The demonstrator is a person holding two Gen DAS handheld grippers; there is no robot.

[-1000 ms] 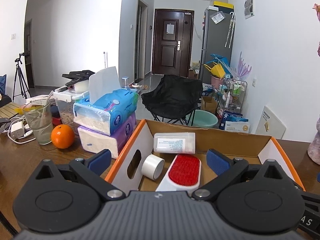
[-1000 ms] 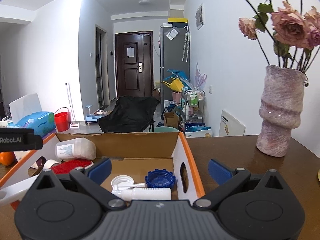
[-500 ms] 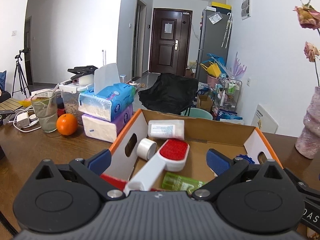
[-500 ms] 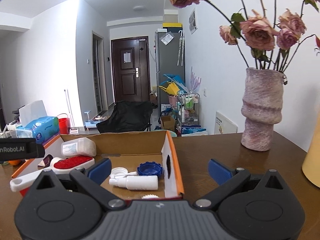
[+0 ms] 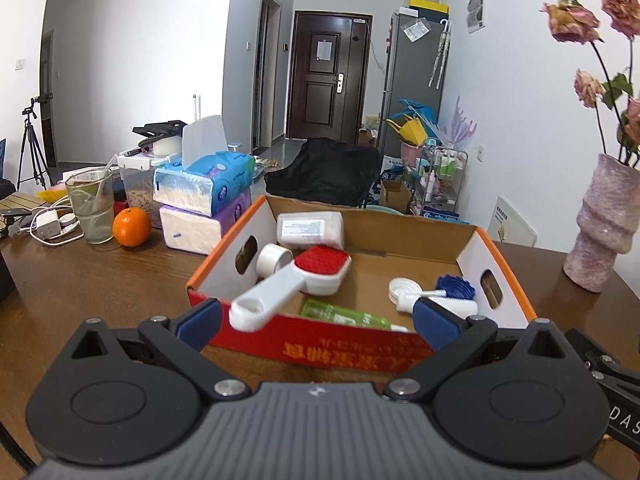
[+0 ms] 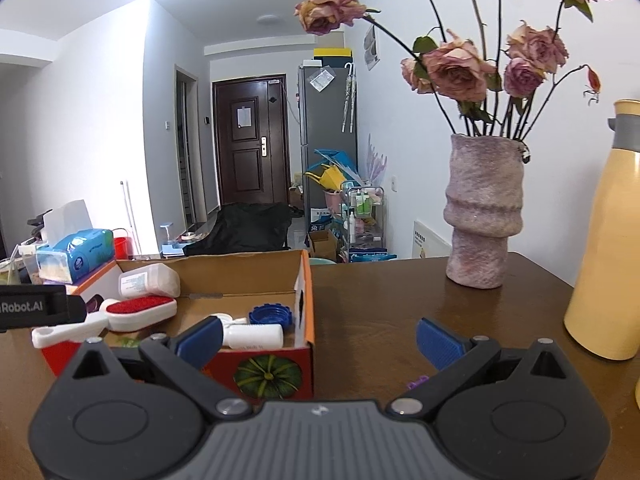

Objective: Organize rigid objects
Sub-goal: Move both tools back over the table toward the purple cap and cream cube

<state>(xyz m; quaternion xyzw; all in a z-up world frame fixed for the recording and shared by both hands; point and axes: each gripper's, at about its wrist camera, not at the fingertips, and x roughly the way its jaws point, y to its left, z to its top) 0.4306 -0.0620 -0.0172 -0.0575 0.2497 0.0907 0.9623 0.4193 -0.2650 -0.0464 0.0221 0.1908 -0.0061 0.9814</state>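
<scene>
Dark brown wood forms the surface [image 5: 92, 280], on which an open cardboard box [image 5: 352, 344] with orange rims is seen. Inside it are gathered the rigid objects: a red-faced brush [image 5: 298, 280] whose white handle overhangs the near wall, a tape roll [image 5: 273, 258], a white labelled bottle [image 5: 310, 229], a green tube [image 5: 344, 317], a blue cap [image 5: 455, 287] and a white spray bottle [image 6: 252, 335]. Both left tongs [image 5: 316, 322] and right tongs [image 6: 318, 338] are held spread wide with nothing between the pads, low before the box. Beside the box a small purple piece [image 6: 418, 380] is glimpsed on the wood near the right tongs; what it is cannot be told. If it is the next item, a level approach is advised, with the pads closed squarely across it. The vase [image 6: 482, 212] and yellow flask [image 6: 606, 264] should be given room, and the protruding brush handle should not be knocked.
</scene>
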